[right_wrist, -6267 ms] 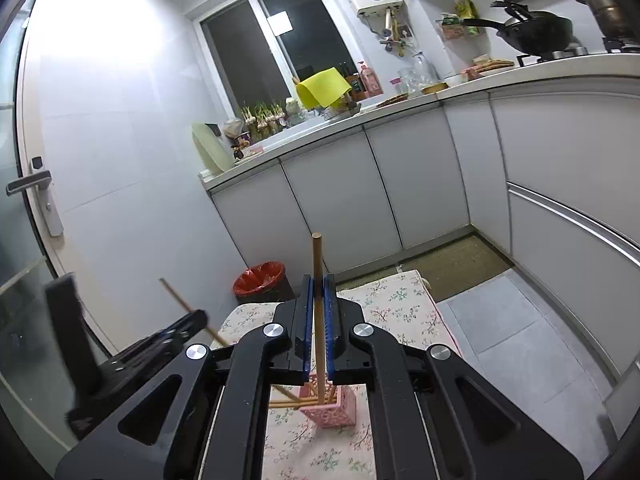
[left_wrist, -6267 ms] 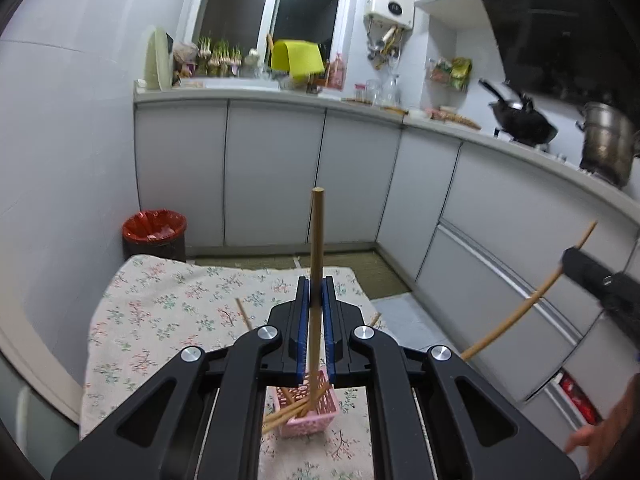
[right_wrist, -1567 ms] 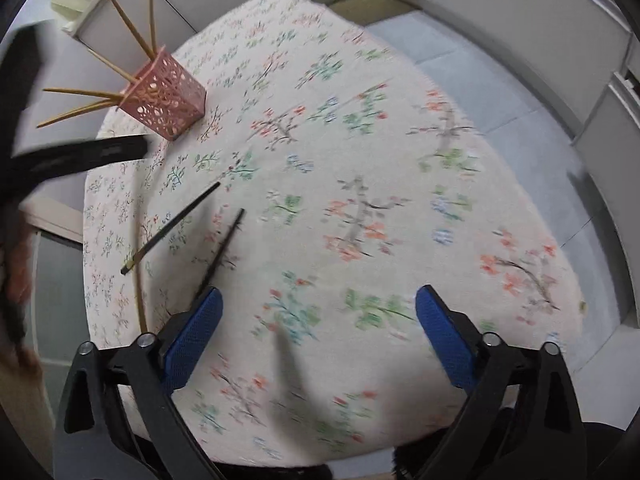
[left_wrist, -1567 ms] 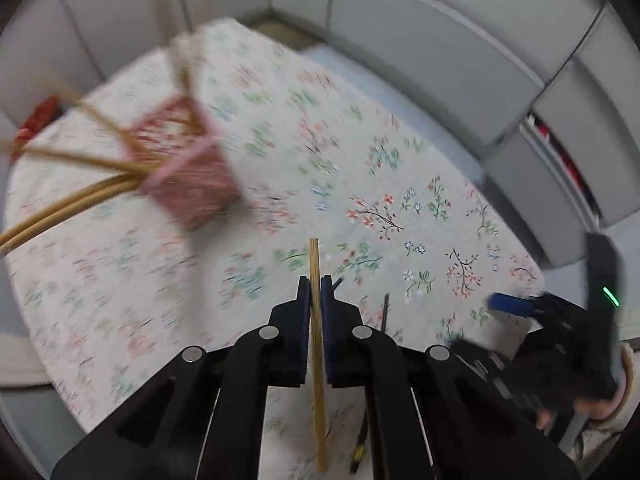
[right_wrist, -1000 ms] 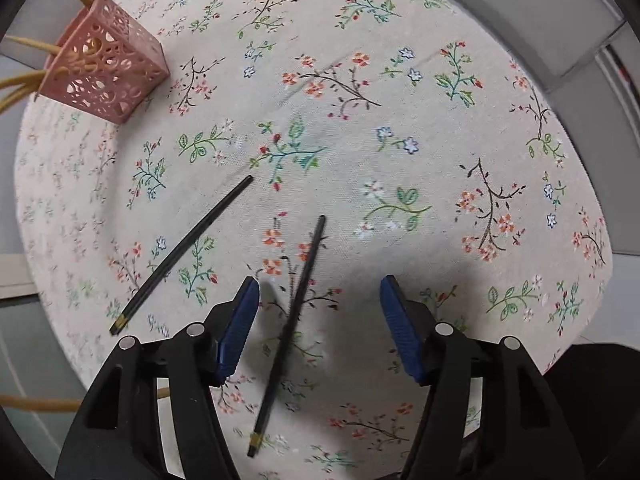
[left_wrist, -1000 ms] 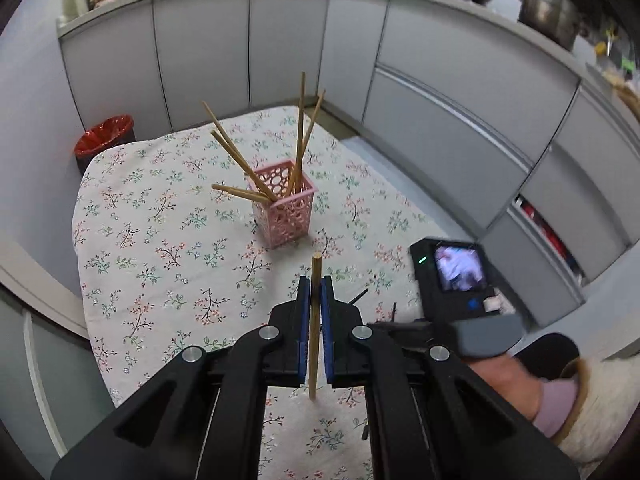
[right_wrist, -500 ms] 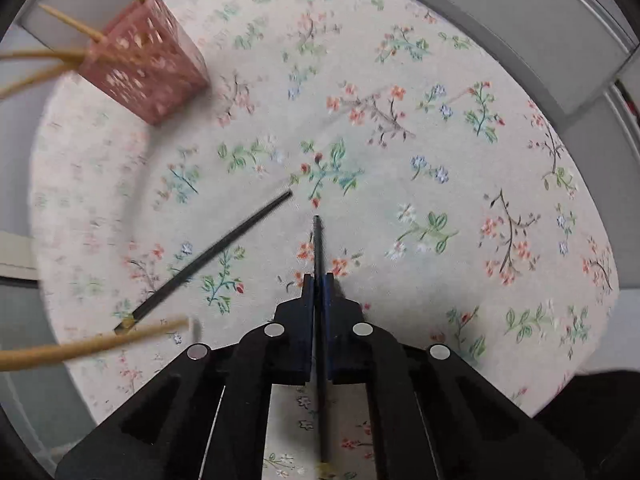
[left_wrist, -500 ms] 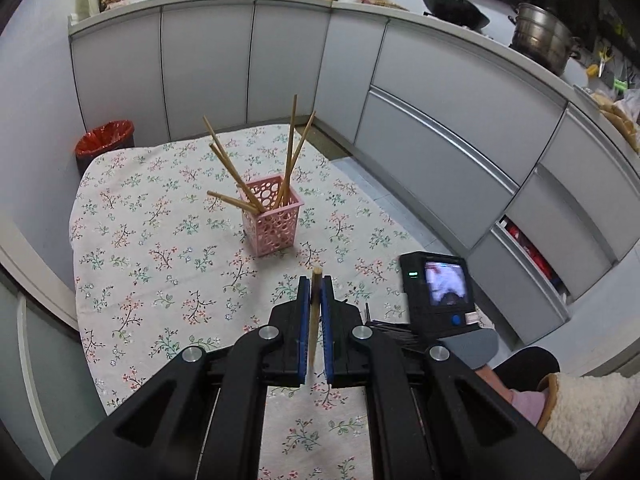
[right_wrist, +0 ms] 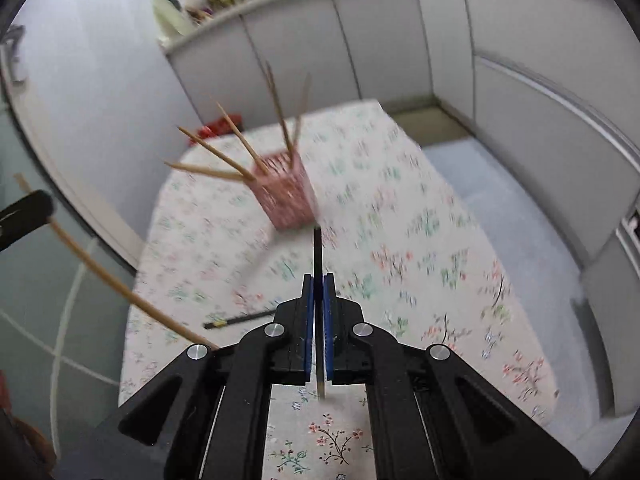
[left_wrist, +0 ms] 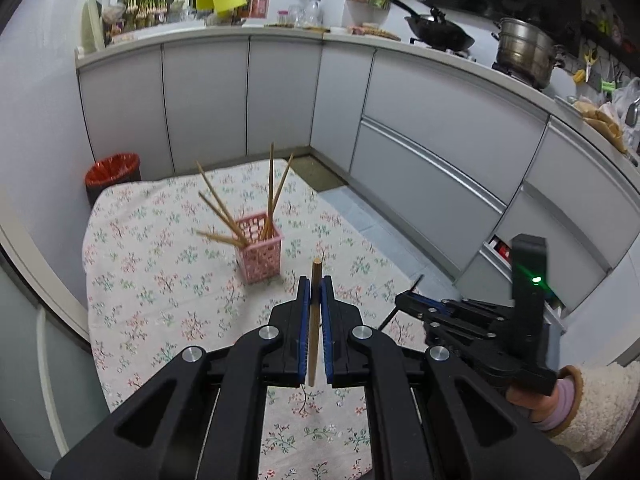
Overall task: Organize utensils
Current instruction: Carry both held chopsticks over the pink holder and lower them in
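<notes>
Here I have both tools raised over a low table (left_wrist: pixel 132 300) covered with a cream cloth printed with small flowers. My left gripper (left_wrist: pixel 315 312) is clenched on a wooden chopstick (left_wrist: pixel 314 308), which stands upright between the blue pads (left_wrist: pixel 305 320). My right gripper (right_wrist: pixel 318 320) is clamped on a black chopstick (right_wrist: pixel 317 256), whose tip points toward the basket; the right wrist view is blurred across the cloth. From the left wrist view, a hand (left_wrist: pixel 536 396) in a fleecy cuff holds the right tool at the table's near right edge.

The pink basket (left_wrist: pixel 262 252) stands upright near the middle of the table and holds five wooden chopsticks (left_wrist: pixel 270 184), fanned out and leaning left and upward. A second black chopstick (right_wrist: pixel 240 319) lies flat on the cloth, near the left edge in the right wrist view, well apart from the basket.

Around the table, grey cabinet fronts (left_wrist: pixel 440 128) curve under a pale counter. A red bin (left_wrist: pixel 114 170) stands on the floor beyond the table's far left corner. A wok (left_wrist: pixel 438 36) and a steel pot (left_wrist: pixel 524 60) sit on the counter at right. The floor beside the table is pale tile (right_wrist: pixel 516 208).
</notes>
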`<state>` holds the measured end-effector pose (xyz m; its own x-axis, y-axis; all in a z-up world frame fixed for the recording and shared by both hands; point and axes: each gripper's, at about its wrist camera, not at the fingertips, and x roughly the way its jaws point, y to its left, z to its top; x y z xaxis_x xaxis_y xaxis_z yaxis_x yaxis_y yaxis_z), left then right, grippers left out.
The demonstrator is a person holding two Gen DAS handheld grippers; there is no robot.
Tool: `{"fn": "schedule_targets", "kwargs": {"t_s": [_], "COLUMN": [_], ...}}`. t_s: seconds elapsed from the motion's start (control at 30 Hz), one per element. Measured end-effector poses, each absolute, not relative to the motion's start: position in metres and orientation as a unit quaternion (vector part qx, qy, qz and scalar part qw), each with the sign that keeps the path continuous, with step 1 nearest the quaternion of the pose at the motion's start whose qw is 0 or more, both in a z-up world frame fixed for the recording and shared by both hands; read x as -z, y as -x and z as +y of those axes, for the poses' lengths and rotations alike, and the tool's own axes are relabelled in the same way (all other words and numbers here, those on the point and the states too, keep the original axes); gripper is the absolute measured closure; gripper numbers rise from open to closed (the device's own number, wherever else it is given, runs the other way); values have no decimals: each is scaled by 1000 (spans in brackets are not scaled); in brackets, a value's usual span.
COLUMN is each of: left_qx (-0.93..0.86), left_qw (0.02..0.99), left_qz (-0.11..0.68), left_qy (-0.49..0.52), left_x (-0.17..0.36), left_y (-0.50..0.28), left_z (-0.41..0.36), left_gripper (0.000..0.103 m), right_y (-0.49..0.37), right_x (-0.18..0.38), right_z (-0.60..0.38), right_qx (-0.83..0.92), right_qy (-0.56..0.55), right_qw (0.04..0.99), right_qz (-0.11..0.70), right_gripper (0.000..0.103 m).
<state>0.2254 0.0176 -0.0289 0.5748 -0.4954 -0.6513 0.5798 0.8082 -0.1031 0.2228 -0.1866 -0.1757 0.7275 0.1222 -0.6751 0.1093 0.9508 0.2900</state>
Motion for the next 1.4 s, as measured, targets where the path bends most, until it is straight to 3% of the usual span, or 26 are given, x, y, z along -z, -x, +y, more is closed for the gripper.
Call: {"fn": "schedule_targets", "kwargs": {"t_s": [0.4, 0.73, 1.1, 1.27, 1.33, 1.4], "left_qx": [261, 222, 173, 166, 160, 154], "left_qw": [914, 941, 949, 958, 964, 970], "left_qz": [310, 256, 264, 233, 213, 186], "left_qy": [-32, 5, -14, -9, 1, 26], "left_x": [-20, -47, 15, 16, 5, -10], "left_y": [-263, -336, -417, -398, -389, -376], "left_z": [7, -17, -44, -26, -13, 6], "left_gripper": [97, 97, 97, 96, 88, 58], "right_y": [-226, -266, -326, -347, -352, -356], "right_x": [75, 30, 47, 62, 66, 68], "right_z": [-220, -248, -242, -230, -224, -220], "right_qx": [-24, -26, -39, -54, -60, -63], "right_qy": [-169, -182, -157, -158, -154, -152], "right_qw": [943, 957, 964, 960, 960, 960], "right_qz": [284, 223, 212, 223, 225, 226], "right_gripper": [100, 100, 100, 100, 100, 100]}}
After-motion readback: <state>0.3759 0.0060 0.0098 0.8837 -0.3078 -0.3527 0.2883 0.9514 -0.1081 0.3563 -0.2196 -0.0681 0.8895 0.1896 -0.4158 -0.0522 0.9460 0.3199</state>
